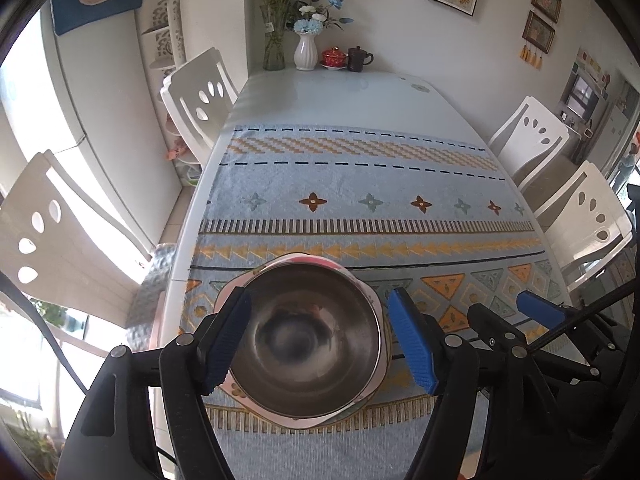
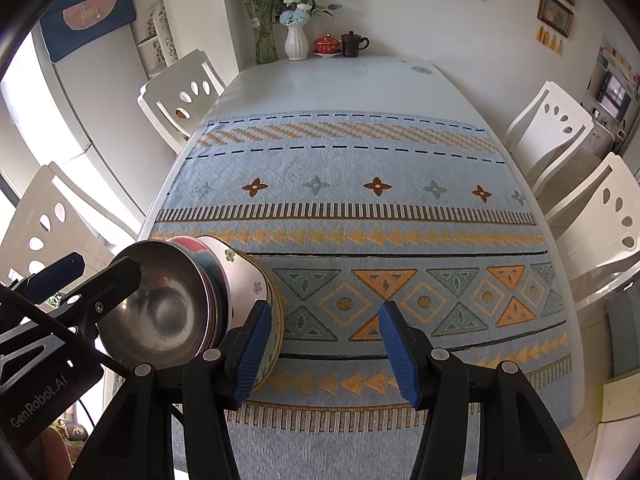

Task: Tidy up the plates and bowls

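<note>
A steel bowl (image 1: 308, 336) tops a stack on the patterned cloth at the table's near left. Under it sit a red and teal bowl (image 2: 212, 276), a white flowered bowl (image 2: 244, 276) and a yellow-rimmed plate (image 2: 278, 312). My left gripper (image 1: 320, 342) straddles the steel bowl from above and is open. Its left pad (image 1: 228, 340) lies by the rim and its right pad (image 1: 412, 344) stands apart from the bowl. My right gripper (image 2: 326, 352) hovers just right of the stack, open, with only cloth between its fingers. Its left pad (image 2: 252, 352) is next to the plate's edge.
The blue patterned cloth (image 2: 360, 208) covers the near part of the white table (image 2: 320, 84). At the far end stand a white vase (image 2: 296, 44), a red lidded cup (image 2: 327, 45) and a dark mug (image 2: 353, 45). White chairs (image 2: 560, 128) line both long sides.
</note>
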Demonstrator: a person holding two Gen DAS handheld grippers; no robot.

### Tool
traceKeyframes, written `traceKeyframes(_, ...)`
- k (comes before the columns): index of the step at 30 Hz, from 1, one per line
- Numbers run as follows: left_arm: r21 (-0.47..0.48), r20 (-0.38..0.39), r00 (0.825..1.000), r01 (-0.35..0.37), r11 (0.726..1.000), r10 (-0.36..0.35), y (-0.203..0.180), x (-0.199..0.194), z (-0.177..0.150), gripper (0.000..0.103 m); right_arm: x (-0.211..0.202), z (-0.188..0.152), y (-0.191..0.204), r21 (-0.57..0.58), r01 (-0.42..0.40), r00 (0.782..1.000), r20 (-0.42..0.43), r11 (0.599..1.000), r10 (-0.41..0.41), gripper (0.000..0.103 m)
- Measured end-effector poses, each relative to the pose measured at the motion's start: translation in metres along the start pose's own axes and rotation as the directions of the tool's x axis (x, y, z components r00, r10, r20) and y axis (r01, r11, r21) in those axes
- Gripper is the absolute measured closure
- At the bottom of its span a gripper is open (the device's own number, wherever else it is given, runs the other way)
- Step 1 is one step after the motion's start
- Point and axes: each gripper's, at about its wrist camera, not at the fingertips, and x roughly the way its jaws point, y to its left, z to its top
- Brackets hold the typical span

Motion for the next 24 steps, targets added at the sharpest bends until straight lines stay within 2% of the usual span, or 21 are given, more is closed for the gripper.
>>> traceKeyframes(6, 0.003, 0.012, 0.999, -0.045, 0.999, 0.045, -0.0006, -0.0013, -0.0005, 0.034, -0.0031, -0.0004, 0.0002, -0.005, 0.001, 1.0, 0.01, 1.0, -0.001, 0.049)
traceKeyframes(24, 0.039, 0.022, 0.995, -0.1, 0.994, 0.099, -0.0051, -0.0088, -0.005, 0.034, -0.009, -0.0037, 0.0032, -0.021, -0.003, 1.0, 0.022, 1.0, 0.003, 0.049)
